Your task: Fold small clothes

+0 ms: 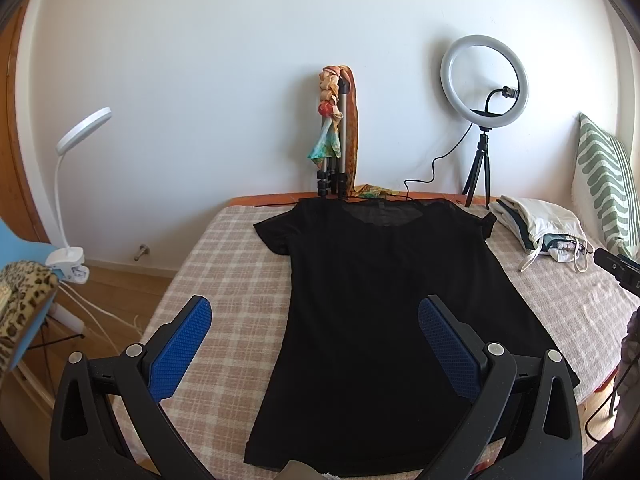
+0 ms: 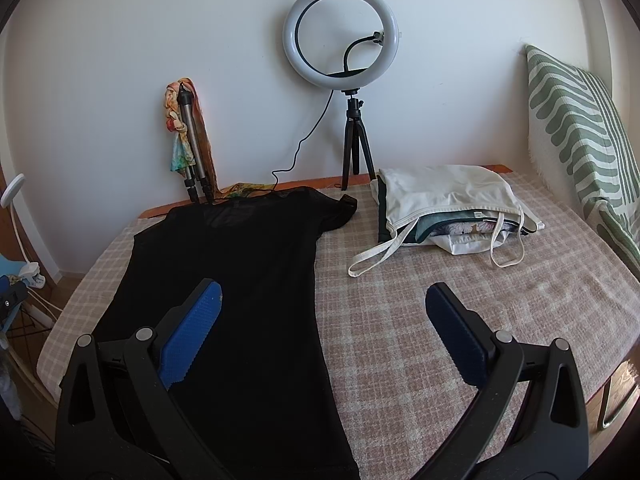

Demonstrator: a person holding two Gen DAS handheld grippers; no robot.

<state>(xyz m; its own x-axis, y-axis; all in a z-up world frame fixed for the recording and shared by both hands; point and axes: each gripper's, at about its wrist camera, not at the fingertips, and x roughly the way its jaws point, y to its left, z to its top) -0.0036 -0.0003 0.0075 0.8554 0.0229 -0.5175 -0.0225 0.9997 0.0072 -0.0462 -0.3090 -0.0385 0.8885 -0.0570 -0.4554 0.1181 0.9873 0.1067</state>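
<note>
Plainly, the black shirt [image 1: 360, 300] lies spread flat on the checked bedspread [image 1: 240, 280], neck toward the wall and hem toward the person, likely laid out that way so both sides can be reached for folding. The left gripper [image 1: 314, 344] hangs above its left edge with fingers spread wide, holding nothing; the right gripper [image 2: 322, 328] straddles the right edge, equally wide and empty. A pile of folded clothes [image 2: 452, 208] sits well apart on the right, probably finished pieces.
</note>
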